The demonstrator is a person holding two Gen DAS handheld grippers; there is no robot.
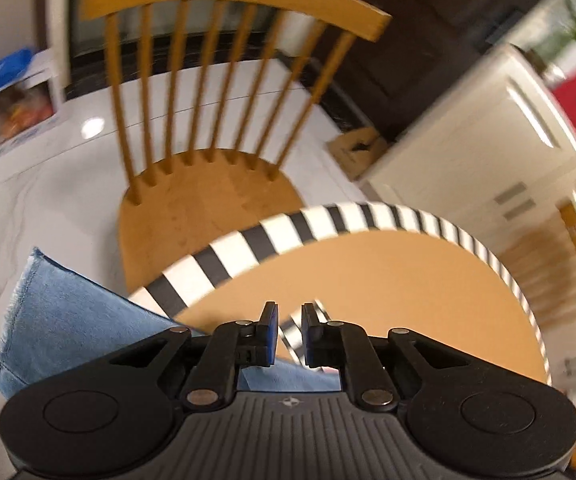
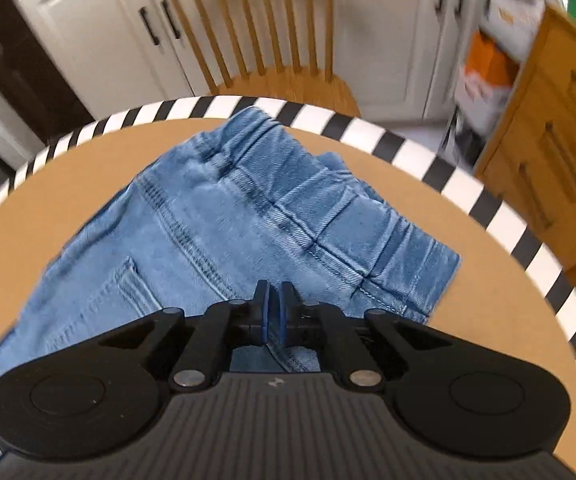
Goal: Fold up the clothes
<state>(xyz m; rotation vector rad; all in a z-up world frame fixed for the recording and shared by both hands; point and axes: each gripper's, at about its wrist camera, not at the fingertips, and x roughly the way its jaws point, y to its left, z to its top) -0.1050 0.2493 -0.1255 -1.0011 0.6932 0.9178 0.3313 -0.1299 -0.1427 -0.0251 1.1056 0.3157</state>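
Note:
Light blue jeans (image 2: 224,216) lie on a round tan table (image 2: 488,280) with a black-and-white striped rim, waistband toward the far edge. My right gripper (image 2: 274,304) sits low over the jeans near the waistband, its jaws almost closed with a fold of denim between them. In the left wrist view a frayed jeans leg (image 1: 60,320) hangs off the table's (image 1: 388,280) left edge. My left gripper (image 1: 289,328) is slightly open and empty above the table, with the denim just below and behind its fingers.
A wooden spindle-back chair (image 1: 208,184) stands just beyond the table, also seen in the right wrist view (image 2: 280,40). White cabinets (image 2: 100,40), a wooden cabinet (image 2: 560,140), a cardboard box (image 1: 356,152) and a blue-and-white package (image 1: 12,100) stand around on the pale floor.

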